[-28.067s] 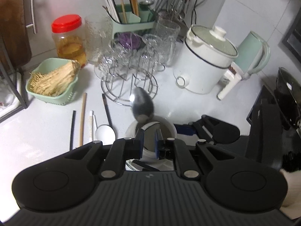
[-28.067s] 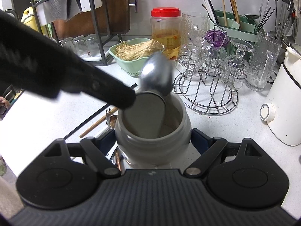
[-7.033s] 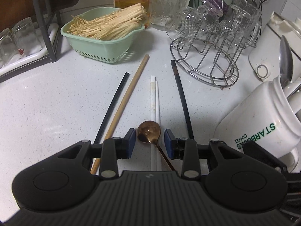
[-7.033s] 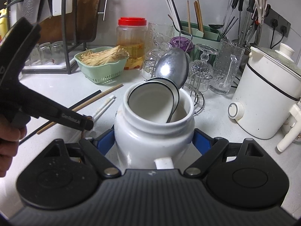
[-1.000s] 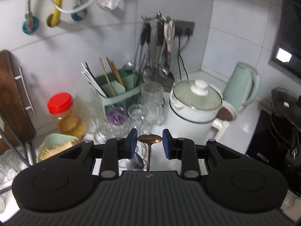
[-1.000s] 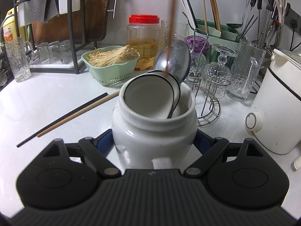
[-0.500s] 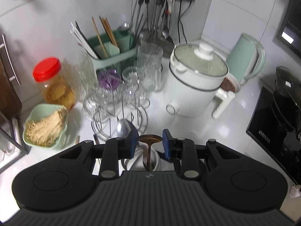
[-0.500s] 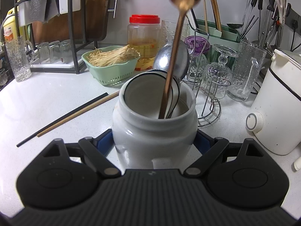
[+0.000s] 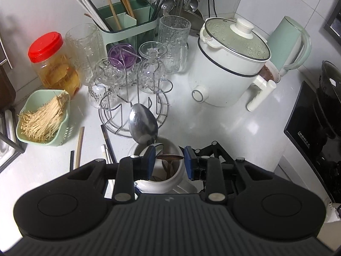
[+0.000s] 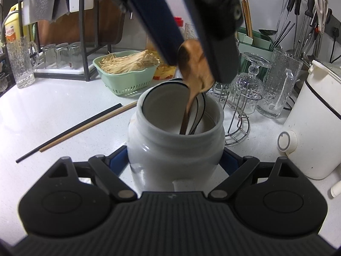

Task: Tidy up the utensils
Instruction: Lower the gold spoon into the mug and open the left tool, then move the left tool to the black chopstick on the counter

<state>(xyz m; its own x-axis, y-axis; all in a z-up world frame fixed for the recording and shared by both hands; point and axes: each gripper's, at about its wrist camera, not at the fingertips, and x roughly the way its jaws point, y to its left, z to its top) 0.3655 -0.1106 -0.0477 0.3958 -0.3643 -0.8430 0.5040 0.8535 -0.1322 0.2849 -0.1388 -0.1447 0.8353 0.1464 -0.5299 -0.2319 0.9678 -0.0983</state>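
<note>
Pinching a glossy copper spoon by its oval bowl, left gripper lowers its thin handle into the round white ceramic mug; right gripper jaws, opening, flank it.

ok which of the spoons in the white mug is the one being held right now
The copper-coloured spoon, gripped by its bowl in the left gripper jaws, handle down inside the white ceramic mug. The large silver spoon just leans there, untouched.

Your left wrist camera looks steeply down, close above the white mug at lower centre. Your right wrist camera faces it nearly level, very close; both share it.
</note>
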